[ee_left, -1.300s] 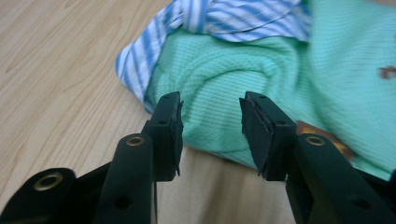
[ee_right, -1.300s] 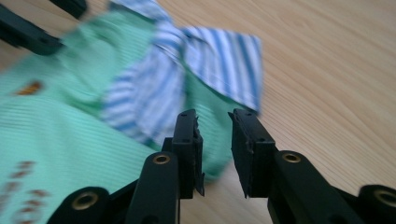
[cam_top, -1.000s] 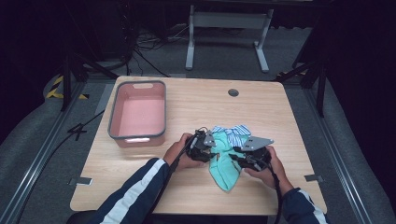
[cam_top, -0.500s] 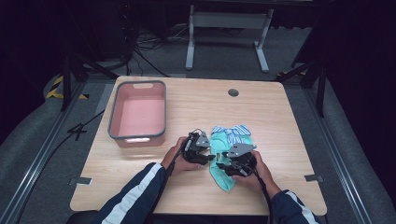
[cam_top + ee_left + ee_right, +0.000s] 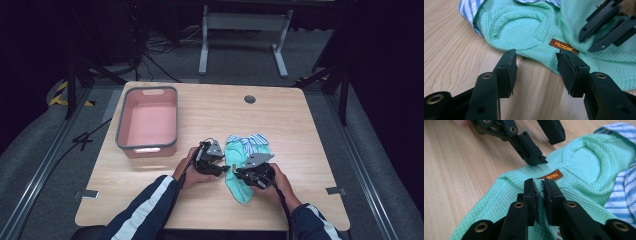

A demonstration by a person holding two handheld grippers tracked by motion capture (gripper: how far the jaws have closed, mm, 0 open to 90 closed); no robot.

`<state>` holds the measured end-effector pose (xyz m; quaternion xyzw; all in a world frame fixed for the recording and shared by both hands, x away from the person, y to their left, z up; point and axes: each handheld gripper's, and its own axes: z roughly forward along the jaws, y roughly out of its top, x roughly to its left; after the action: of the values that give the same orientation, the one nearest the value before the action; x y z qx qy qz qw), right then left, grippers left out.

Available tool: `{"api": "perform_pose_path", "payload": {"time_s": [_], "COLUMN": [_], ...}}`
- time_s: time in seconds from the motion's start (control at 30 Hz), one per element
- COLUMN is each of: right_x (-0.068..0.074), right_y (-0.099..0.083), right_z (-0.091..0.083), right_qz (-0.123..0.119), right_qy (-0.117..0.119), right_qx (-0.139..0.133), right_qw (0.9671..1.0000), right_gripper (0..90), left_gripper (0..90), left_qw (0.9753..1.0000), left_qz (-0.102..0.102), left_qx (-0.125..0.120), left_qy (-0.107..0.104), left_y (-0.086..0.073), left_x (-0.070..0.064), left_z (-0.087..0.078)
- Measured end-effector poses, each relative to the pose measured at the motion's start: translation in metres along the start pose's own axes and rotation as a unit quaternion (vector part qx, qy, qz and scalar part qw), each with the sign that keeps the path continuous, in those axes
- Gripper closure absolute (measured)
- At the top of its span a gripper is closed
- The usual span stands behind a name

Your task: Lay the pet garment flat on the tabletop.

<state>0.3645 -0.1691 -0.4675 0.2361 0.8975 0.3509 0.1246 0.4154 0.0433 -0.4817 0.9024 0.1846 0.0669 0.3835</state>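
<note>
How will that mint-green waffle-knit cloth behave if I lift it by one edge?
The mint-green cloth lies in soft folds, so it will probably droop limply. Its textured knit should grip the pads well, not slip. The striped cloth touching it might drag along.

The table [image 5: 300,130] is lying bare along its far edge and whole right side, giving open passage there; a pink bin [image 5: 148,122] is blocking the left half, its rim standing above the wood; between bin and left gripper [image 5: 216,161] a narrow strip of wood is staying open; the green cloth [image 5: 239,172] and striped cloth [image 5: 250,140] are crowding the middle; the right gripper [image 5: 241,174] is sitting close beside the left over the green cloth, leaving little room between them; the near edge is being taken up by both forearms.
</note>
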Motion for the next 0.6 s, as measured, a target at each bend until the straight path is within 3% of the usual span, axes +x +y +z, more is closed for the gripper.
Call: {"api": "perform_pose_path", "payload": {"time_s": [0.13,0.6], "right_x": [0.000,0.007], "right_y": [0.001,0.005], "right_z": [-0.006,-0.016], "right_qz": [0.002,-0.017], "right_qy": [0.003,0.004], "right_qx": [-0.011,-0.015], "right_qw": [0.9999,0.9997], "right_gripper": [86.8,88.7], "left_gripper": [49.9,50.0], "left_qw": [1.0000,1.0000], "left_qz": [0.001,-0.001], "left_qx": [-0.001,-0.003], "left_qy": [0.001,0.000], "left_y": [0.000,0.000], "left_x": [0.000,0.000], "left_z": [0.000,0.000]}}
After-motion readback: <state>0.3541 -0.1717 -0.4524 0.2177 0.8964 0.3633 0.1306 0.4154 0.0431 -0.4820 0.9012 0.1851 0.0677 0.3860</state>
